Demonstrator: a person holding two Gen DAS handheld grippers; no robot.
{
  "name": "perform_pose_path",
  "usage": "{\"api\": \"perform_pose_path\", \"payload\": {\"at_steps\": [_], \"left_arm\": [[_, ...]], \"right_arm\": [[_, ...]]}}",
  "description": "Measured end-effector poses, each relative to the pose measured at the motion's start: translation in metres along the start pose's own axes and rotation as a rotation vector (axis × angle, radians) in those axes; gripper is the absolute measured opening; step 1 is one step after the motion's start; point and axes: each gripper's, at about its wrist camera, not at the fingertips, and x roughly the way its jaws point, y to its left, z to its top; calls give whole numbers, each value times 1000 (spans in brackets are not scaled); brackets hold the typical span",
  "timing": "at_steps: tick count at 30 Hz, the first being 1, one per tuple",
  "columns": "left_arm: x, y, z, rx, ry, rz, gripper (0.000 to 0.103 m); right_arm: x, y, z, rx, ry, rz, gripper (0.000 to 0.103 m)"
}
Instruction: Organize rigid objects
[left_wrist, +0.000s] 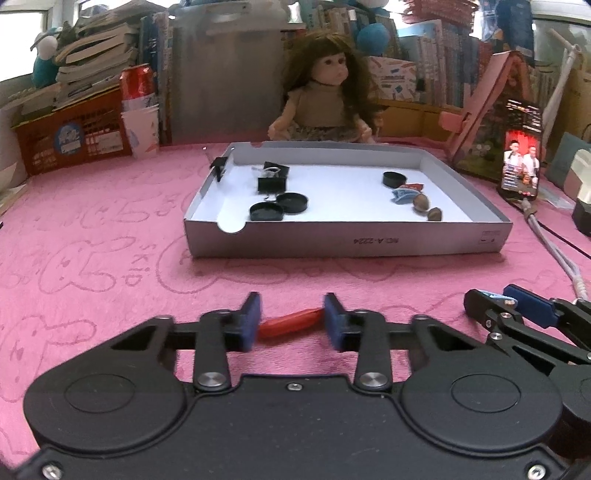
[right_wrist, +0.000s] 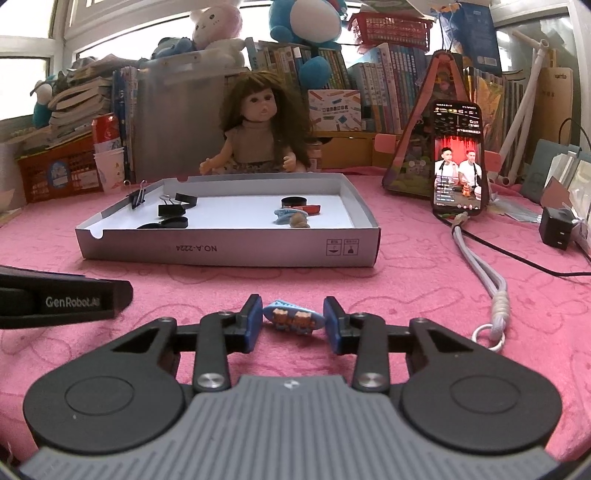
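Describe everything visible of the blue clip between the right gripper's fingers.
The blue clip is a small, light-blue oval hair clip, seemingly plastic, with two little brown bear figures side by side on its face. It lies crosswise on the pink cloth, in front of the white tray. The right gripper is shut on it, one blue pad at each end. From the left wrist view only a sliver of it shows.

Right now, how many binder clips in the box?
3. One binder clip is clipped on the box left wall; one lies near the back left; one just in front of it. Nothing seems to hide more.
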Motion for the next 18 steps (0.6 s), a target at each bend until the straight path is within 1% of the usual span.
{"api": "perform_pose_path", "payload": {"at_steps": [2,3,4,8,11,12,13,15,16,17,18], "left_arm": [[-2,0,0,6,-4,-6,29],[-2,0,0,9,-6,-12,22],[-2,0,0,13,-6,-20,21],[-4,0,-1,15,4,-45,20],[-8,0,-3,21,-2,-54,23],[-9,0,-3,23,-4,-55,30],[-11,1,-3,26,-8,-51,42],[-14,1,-5,28,-20,-34,49],[-16,2,-5,28,-26,-23,50],[-17,2,-5,26,-28,-15,51],[-17,2,-6,23,-26,-11,52]], "right_arm": [[-1,-2,0,-2,-3,10,41],[-2,-2,0,-2,-7,16,41],[-3,-3,0,-5,-11,23,41],[-5,-5,0,-18,-16,39,41],[-7,-6,-1,-27,-14,65,42],[-7,-6,-1,-32,-12,68,42],[-7,-6,-2,-36,-11,67,43],[-8,-6,-4,-37,-10,63,45],[-9,-6,-4,-30,-14,53,45],[-9,-6,-4,-25,-19,40,57],[-11,-5,-5,-20,-30,17,60]]}}
